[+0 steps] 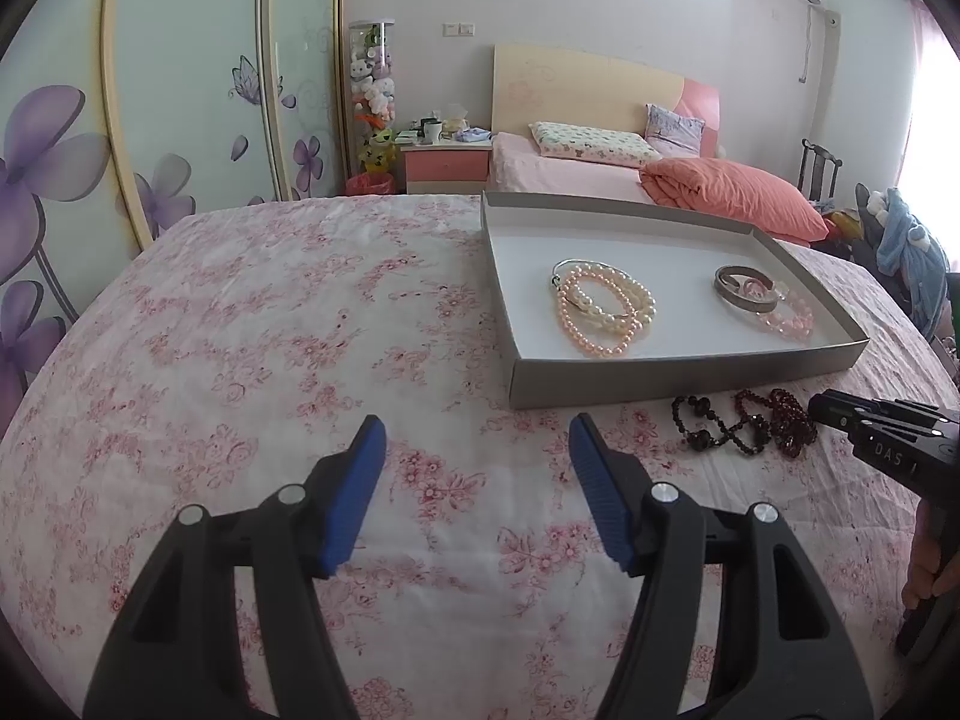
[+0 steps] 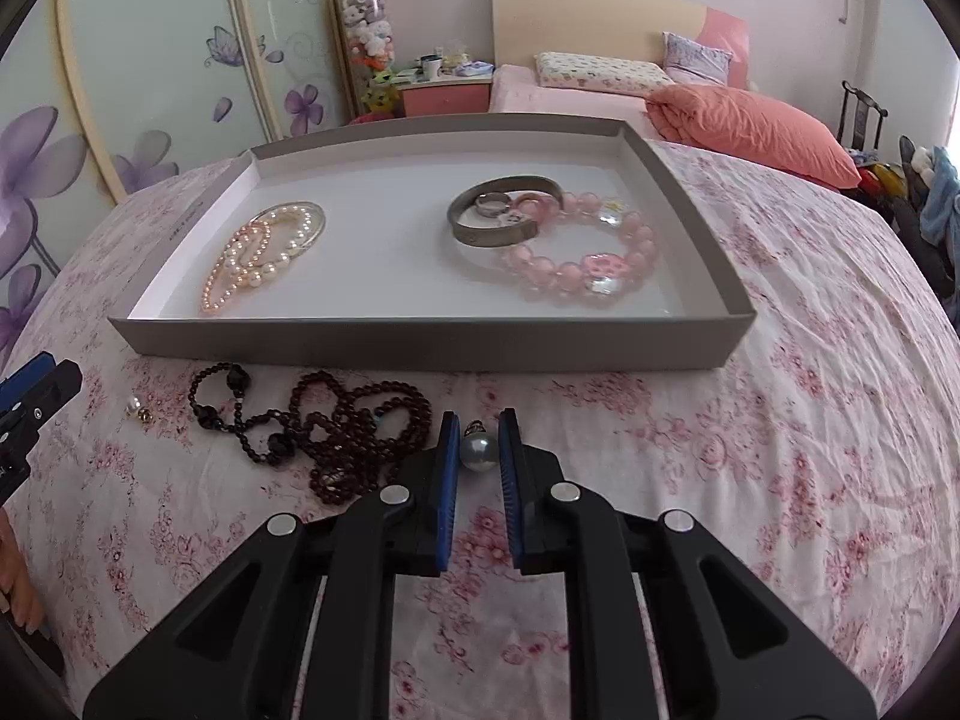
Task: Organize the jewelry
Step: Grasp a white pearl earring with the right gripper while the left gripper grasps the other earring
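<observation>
A: Right gripper (image 2: 478, 450) — clamped on the pearl pendant (image 2: 478, 451) yet?
B: Looks pinched, on the bedspread (image 2: 780, 450) before the tray (image 2: 420, 339). Lift slowly, you'll roll it. Left gripper (image 1: 477, 468) hangs released.

My right gripper (image 2: 478, 429) sits low over the bedspread (image 2: 750, 450), with a pearl pendant (image 2: 478, 451) between its fingertips. Directly ahead of it lies the tray (image 2: 420, 339), its near wall facing me. Inside the tray, a pile of pearl strands (image 2: 264, 255) lies to the left; a metal bangle (image 2: 501, 219) lies ahead, enclosing a ring (image 2: 492, 204) and overlapping a beaded bracelet (image 2: 591, 258) to its right. Just left of the right gripper, before the tray, a tangle of bead necklaces (image 2: 324, 426) lies on the bedspread, with a small earring (image 2: 139, 409) further left. My left gripper (image 1: 477, 429) stands well left of the necklaces. A bed (image 2: 576, 99) stands behind the tray.
</observation>
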